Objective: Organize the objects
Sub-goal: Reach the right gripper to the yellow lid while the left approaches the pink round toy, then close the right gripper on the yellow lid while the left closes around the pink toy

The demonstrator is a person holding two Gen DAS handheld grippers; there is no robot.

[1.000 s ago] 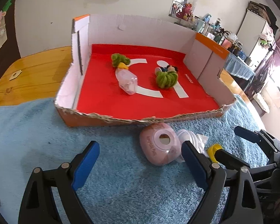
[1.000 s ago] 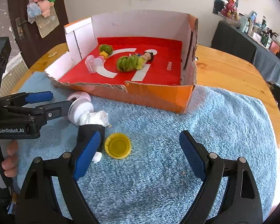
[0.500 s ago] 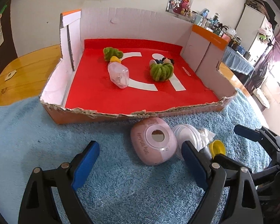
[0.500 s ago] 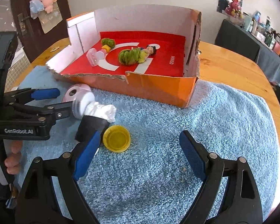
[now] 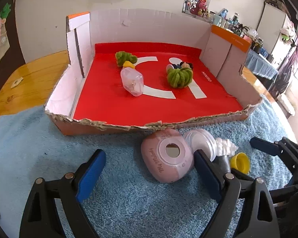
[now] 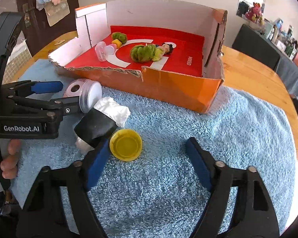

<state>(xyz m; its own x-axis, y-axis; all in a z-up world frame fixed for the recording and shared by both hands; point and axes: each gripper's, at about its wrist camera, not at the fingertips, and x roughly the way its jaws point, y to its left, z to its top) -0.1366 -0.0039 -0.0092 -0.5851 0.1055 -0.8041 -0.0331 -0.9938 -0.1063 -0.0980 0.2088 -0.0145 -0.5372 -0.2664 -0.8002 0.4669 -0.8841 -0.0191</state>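
A yellow cap point(image 6: 126, 147) lies open side up on the blue towel point(image 6: 188, 130), between the pads of my right gripper point(image 6: 148, 163). Those jaws are closing; the left pad touches the cap and the right pad stands clear of it. My left gripper point(image 5: 149, 175) is open around a pink round case point(image 5: 167, 155), which rests on the towel close to the right pad. Beside the case lie a clear round lid point(image 5: 200, 139) and a black roll point(image 6: 97, 127) stuffed with white tissue point(image 6: 113, 111).
A torn cardboard box point(image 5: 218, 117) with a red floor stands just beyond the objects. It holds a clear capsule point(image 5: 133, 81), two green fuzzy toys point(image 5: 179, 77) and a small doll. Bare wooden table point(image 6: 254, 79) shows to the right. A person's fingers point(image 6: 10, 158) hold the left gripper.
The right gripper's jaws have narrowed around the yellow cap, and its left pad now meets the cap. The left gripper has hardly moved.
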